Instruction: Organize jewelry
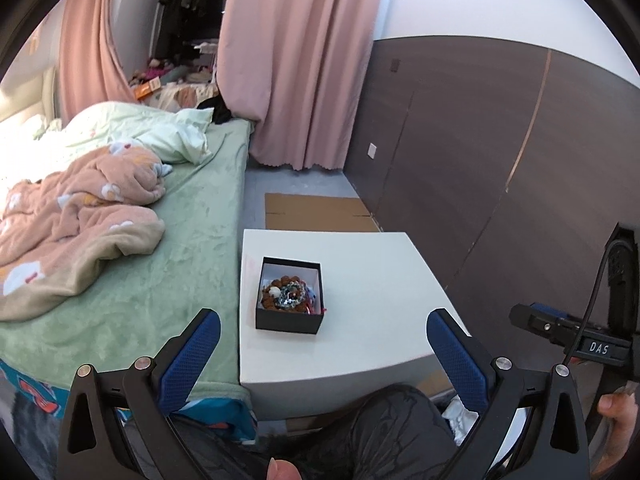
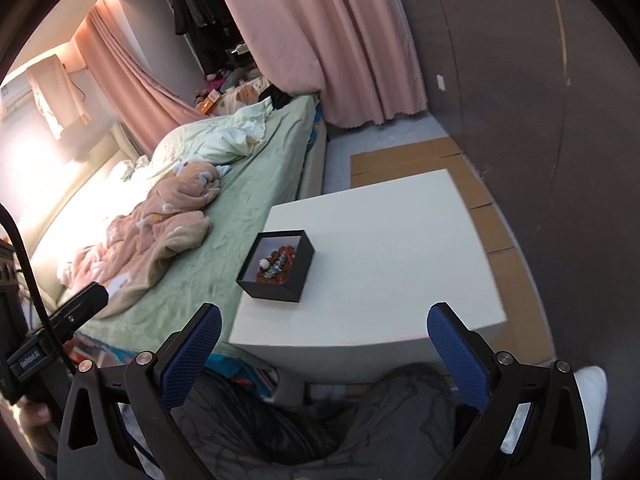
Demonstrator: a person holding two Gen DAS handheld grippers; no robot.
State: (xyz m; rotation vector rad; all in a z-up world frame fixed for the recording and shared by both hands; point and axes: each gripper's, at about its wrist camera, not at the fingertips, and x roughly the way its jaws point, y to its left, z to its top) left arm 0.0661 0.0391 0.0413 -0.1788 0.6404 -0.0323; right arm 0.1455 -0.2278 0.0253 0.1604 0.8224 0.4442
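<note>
A small black open box (image 1: 289,321) stands near the left edge of a white square table (image 1: 372,280). Inside lies a heap of jewelry (image 1: 288,296): brown beads, a silvery chain and a white bead. The box (image 2: 296,276) and the jewelry (image 2: 276,266) also show in the right wrist view, on the table (image 2: 400,248). My left gripper (image 1: 324,330) is open and empty, held above the table's near edge, short of the box. My right gripper (image 2: 325,326) is open and empty, also back from the table's near edge. The right gripper's body shows at the right of the left wrist view (image 1: 560,330).
A bed (image 1: 192,240) with a green sheet and a pink blanket (image 1: 76,220) runs along the table's left side. Flat cardboard (image 1: 316,212) lies on the floor beyond the table. A dark wall panel (image 1: 500,160) is on the right. Pink curtains (image 1: 296,60) hang behind. The person's knee (image 1: 384,428) is below the grippers.
</note>
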